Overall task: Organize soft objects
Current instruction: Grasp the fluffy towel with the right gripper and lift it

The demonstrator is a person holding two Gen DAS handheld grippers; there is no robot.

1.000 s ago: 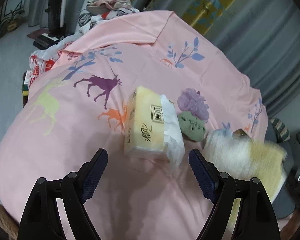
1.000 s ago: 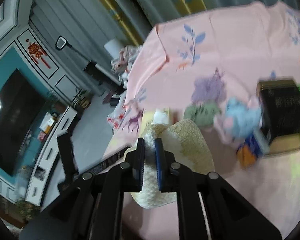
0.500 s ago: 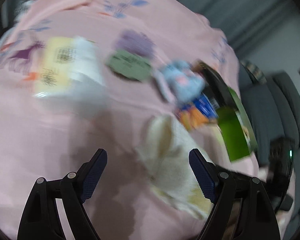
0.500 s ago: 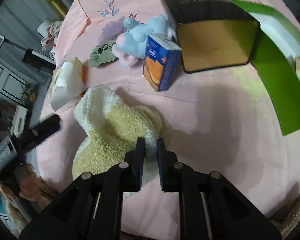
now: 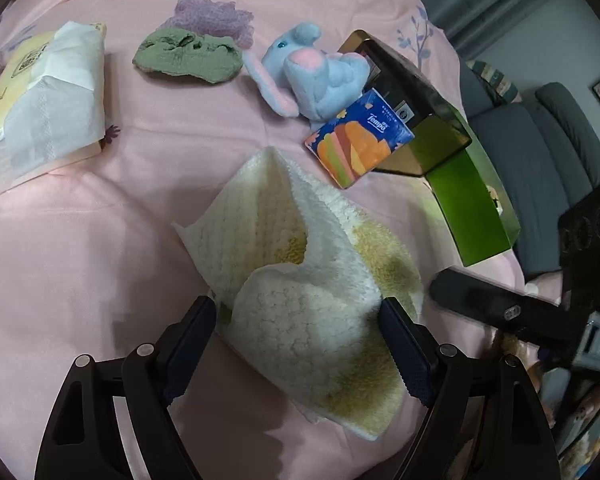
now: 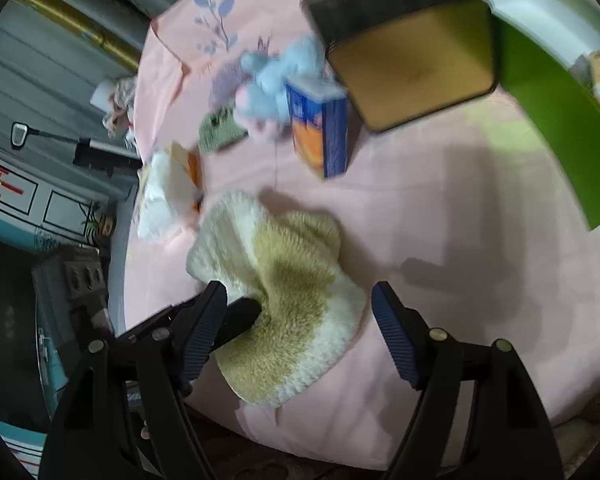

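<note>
While the fleecy cream-and-yellow towel (image 5: 308,288) lies crumpled low-centre in the left wrist view on the pink sheet (image 5: 80,248), the left gripper (image 5: 300,344) stands spread, fingers flanking the heap, not pinching. Right gripper (image 6: 298,332): jaws have just been opening, now wide, the towel loose between them. Judgement: light, limp and thick-piled; it will sag and unfold if lifted by one edge. Best hold looks like the raised fold at mid-heap, pinched through both layers.

place: home living room | shown by: grey sofa (image 5: 540,152), curtains (image 6: 60,52), pink printed sheet (image 5: 80,260), plush toy (image 5: 312,72), tissue pack (image 5: 40,96)
</note>
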